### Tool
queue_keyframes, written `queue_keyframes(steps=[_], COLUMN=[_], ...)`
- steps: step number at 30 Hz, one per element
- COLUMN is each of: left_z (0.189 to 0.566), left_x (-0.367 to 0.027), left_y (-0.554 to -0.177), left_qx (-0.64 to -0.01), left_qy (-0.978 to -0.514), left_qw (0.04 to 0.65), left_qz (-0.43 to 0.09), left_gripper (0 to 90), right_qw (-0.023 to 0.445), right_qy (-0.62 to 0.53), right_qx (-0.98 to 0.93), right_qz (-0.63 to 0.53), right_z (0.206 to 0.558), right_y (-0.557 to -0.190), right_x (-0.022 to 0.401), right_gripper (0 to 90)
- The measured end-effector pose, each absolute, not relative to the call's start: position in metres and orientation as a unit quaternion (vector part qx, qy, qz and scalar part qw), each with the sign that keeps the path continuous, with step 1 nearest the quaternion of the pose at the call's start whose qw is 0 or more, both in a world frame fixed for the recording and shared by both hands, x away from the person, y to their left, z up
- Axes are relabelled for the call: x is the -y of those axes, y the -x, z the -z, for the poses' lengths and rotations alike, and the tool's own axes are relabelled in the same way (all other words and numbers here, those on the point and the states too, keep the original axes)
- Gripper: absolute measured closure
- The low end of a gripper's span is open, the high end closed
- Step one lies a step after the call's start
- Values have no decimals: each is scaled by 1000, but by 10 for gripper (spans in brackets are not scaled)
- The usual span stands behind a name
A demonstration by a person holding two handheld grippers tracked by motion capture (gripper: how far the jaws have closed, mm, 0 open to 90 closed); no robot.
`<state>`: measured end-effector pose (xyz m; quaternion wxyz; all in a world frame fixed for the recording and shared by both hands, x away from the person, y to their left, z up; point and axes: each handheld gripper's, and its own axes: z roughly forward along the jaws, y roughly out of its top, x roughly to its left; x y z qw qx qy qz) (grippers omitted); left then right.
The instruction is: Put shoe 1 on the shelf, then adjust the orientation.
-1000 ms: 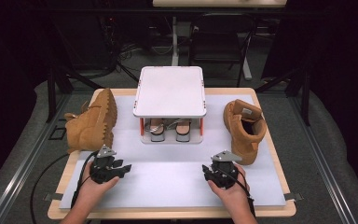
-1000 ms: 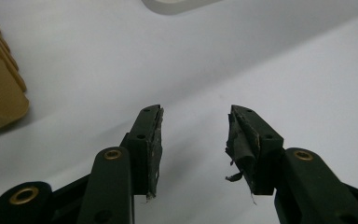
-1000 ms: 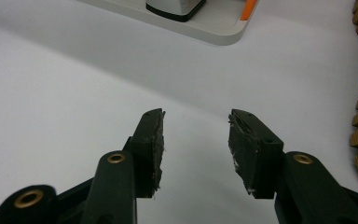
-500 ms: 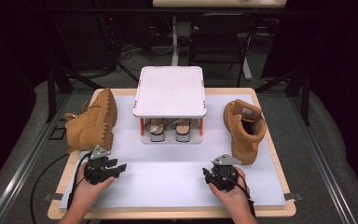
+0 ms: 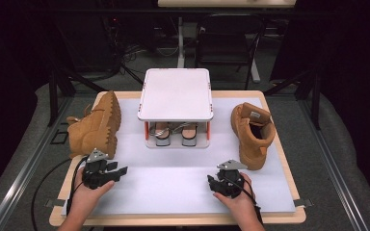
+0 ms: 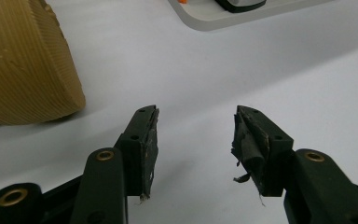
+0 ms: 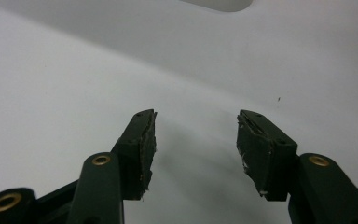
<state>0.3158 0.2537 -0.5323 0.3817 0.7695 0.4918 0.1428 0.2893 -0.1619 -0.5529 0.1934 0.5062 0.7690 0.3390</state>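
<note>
A tan boot (image 5: 96, 126) lies on its side at the mat's left, its ribbed sole (image 6: 23, 65) facing my left gripper. A second tan boot (image 5: 251, 132) stands upright at the right. Between them is a white two-level rack (image 5: 175, 94) with a pair of shoes (image 5: 176, 135) on its lower shelf. My left gripper (image 5: 118, 172) (image 6: 196, 121) rests low over the mat near the front left; its jaws have just been opening and nothing is between them. My right gripper (image 5: 212, 183) (image 7: 196, 123) sits front right, jaws also just opening, with nothing between them.
A white mat (image 5: 173, 178) covers the wooden table (image 5: 173, 220). The rack's base edge (image 6: 242, 14) lies ahead of the left gripper. A cable (image 5: 43, 183) trails off the table's left side. Dark chairs and table legs stand beyond the far edge.
Both hands stay near the front edge. The jaws of each gripper look slightly wider apart than before. The boots and the rack have not moved.
</note>
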Motion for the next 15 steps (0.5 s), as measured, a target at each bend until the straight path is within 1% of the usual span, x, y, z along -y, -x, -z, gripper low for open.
queue_keyframes(steps=[5, 15], left_z=[527, 519], left_x=[-264, -282], left_y=[-316, -317], left_qx=[-499, -518], left_qy=[-763, -746], left_qw=[386, 395], left_qz=[-142, -139], left_gripper=[530, 534], right_qw=[192, 201], right_qy=[-503, -489], right_qx=[-773, -775], right_qz=[-336, -346], right_z=[552, 548], right_y=[-289, -287], right_x=[162, 162], right_gripper=[465, 480])
